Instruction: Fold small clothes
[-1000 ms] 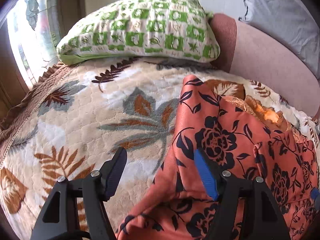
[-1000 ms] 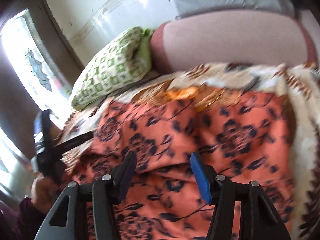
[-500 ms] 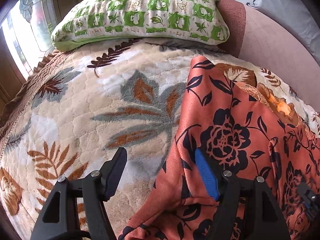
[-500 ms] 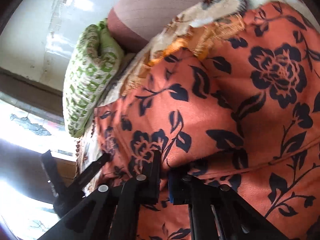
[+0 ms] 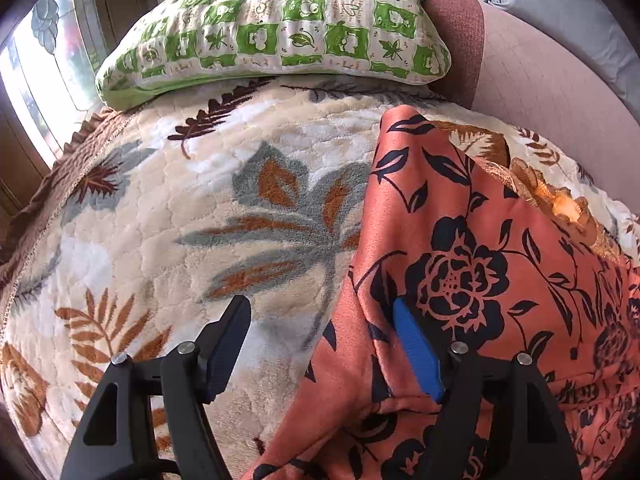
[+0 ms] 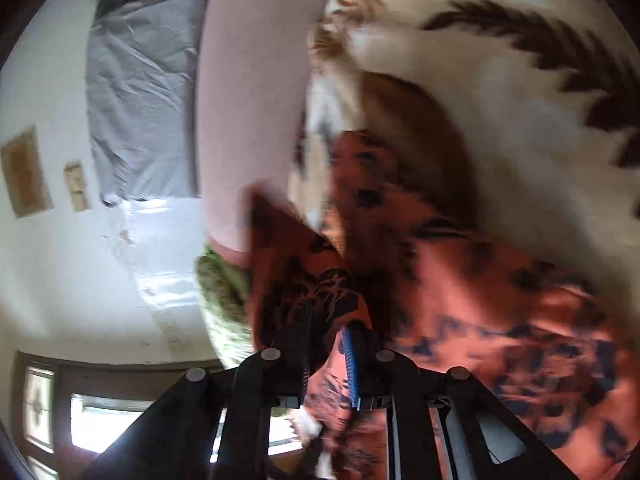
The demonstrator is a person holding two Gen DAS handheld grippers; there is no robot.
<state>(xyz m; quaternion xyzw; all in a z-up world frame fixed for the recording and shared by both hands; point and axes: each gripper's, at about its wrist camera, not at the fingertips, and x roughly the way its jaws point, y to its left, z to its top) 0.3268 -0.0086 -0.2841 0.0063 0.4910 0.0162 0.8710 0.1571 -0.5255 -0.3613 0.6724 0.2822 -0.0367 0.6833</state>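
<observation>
A: Start at the right tongs (image 6: 326, 354). What have they got?

B: A fold of the orange floral garment (image 6: 460, 280) sits between the narrow jaws, which are easing apart even so; cloth drapes over the tips. The view is rolled over and blurred, so I can't tell how firmly the pads press.

A: And the left tongs (image 5: 320, 344)?

B: Wide apart and opening a touch more, gripping nothing. The blue pad (image 5: 416, 354) lies against the garment's left edge, the black one over bare blanket (image 5: 168, 216).

A: Where does the garment lie?

B: Spread on the leaf-patterned blanket on the bed, on its right part, with a corner pointing up toward the green checked pillow (image 5: 280, 28) and the pink headboard (image 5: 540, 80) behind it.

A: So how should this fold go?

B: I'd judge the right side should carry its edge across low and level, so the cloth lands flat. The left should pin or pinch the near edge first, or the whole piece will drag over the plush blanket.
</observation>
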